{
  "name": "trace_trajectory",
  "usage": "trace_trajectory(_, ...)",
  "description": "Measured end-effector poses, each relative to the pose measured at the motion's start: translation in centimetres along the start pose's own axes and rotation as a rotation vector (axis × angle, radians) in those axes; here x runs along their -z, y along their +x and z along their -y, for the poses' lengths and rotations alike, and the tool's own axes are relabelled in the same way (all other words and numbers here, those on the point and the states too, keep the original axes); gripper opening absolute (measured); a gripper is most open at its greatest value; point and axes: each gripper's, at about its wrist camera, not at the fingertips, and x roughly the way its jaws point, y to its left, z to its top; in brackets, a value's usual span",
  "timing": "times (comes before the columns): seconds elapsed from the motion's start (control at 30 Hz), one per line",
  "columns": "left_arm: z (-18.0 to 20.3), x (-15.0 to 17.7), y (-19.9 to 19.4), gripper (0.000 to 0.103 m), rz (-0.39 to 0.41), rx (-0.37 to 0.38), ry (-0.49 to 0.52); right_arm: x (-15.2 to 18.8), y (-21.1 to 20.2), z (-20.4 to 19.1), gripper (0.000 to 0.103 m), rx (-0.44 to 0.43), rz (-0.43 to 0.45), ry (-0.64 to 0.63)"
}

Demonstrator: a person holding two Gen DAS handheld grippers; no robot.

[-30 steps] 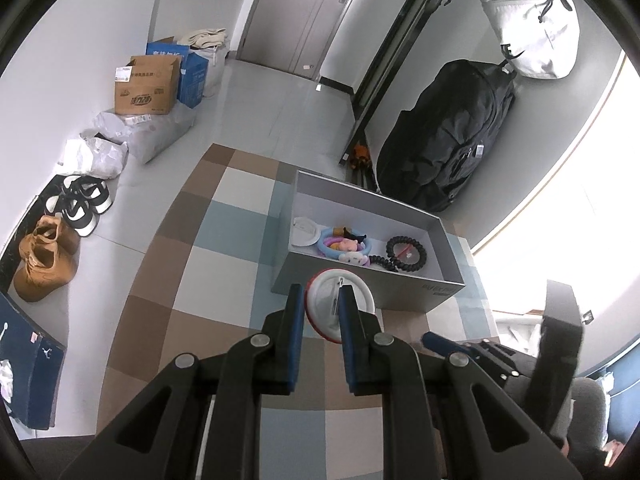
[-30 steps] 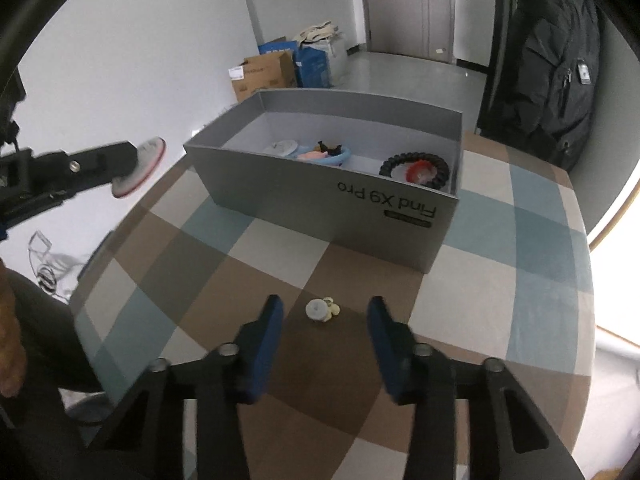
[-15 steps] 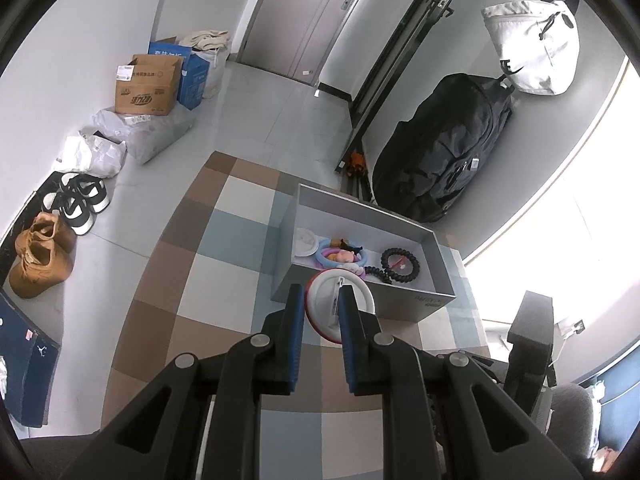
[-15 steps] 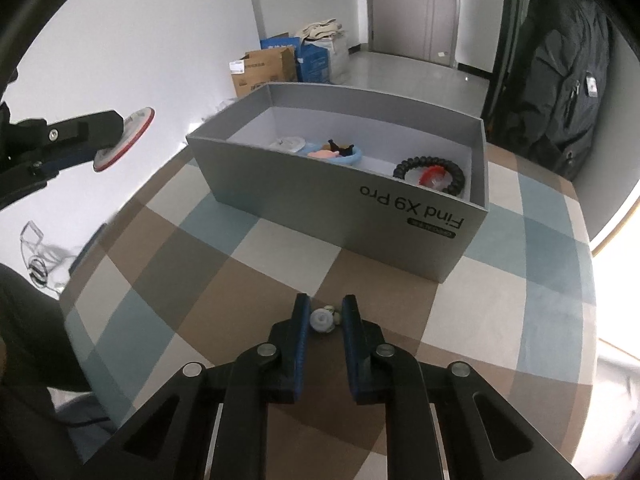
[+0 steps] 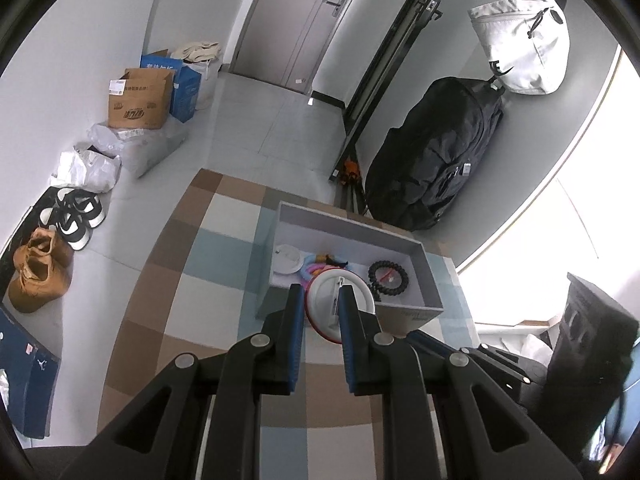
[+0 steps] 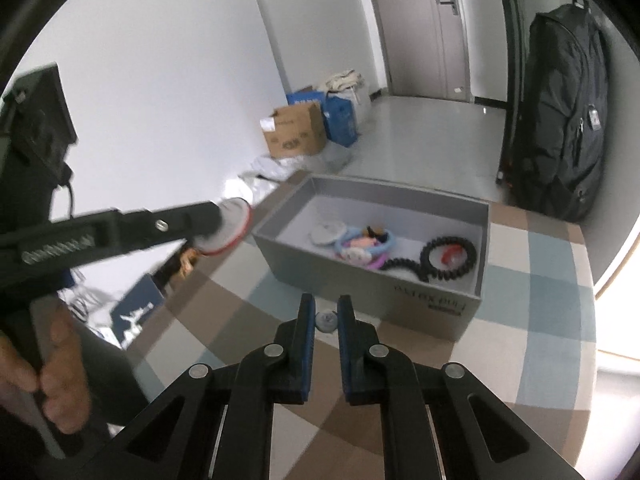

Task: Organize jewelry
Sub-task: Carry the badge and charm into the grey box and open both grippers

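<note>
My left gripper (image 5: 319,300) is shut on a round white disc with a red rim (image 5: 340,307), held high above the checked table; it also shows in the right wrist view (image 6: 226,232). My right gripper (image 6: 325,312) is shut on a small white earring (image 6: 326,321), lifted off the table in front of the grey box (image 6: 360,276). The box (image 5: 348,227) holds a white round piece (image 6: 328,233), a blue ring with pink bits (image 6: 366,246) and a black bead bracelet (image 6: 448,258).
The checked tablecloth (image 6: 532,320) covers a round table. A black backpack (image 5: 436,160) leans on the wall beyond it. Cardboard boxes (image 5: 138,100), bags and shoes (image 5: 38,276) lie on the floor at left.
My right gripper closed on the small earring and lifted it off the table toward the box. My left gripper rose higher with the disc.
</note>
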Motion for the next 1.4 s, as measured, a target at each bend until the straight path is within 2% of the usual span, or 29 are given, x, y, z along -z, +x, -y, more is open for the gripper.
trace_trajectory(0.2,0.7,-1.1,0.5,0.013,0.022,0.007,-0.001,-1.9,-1.3,0.6,0.01,-0.041,0.077,0.039)
trace_trajectory(0.27,1.0,-1.5,0.9,0.013,0.016,0.014,0.003,-2.6,-1.5,1.0,0.01,-0.03,0.101,0.045)
trace_trajectory(0.57,2.2,-3.2,2.7,0.013,0.001,0.037,0.005,-4.8,-0.7,3.7,0.01,-0.039,0.124,0.135)
trace_trajectory(0.77,2.8,-3.6,4.0,0.013,-0.014,0.024,0.017,-5.4,0.4,4.8,0.01,-0.069,0.099,0.179)
trace_trajectory(1.3,2.0,-3.9,7.6,0.013,-0.098,0.006,-0.036,-5.3,2.5,8.4,0.01,-0.135,0.04,0.34)
trace_trajectory(1.4,1.8,-3.9,8.0,0.013,-0.114,0.012,-0.046,-5.3,2.9,8.5,0.01,-0.148,0.026,0.338)
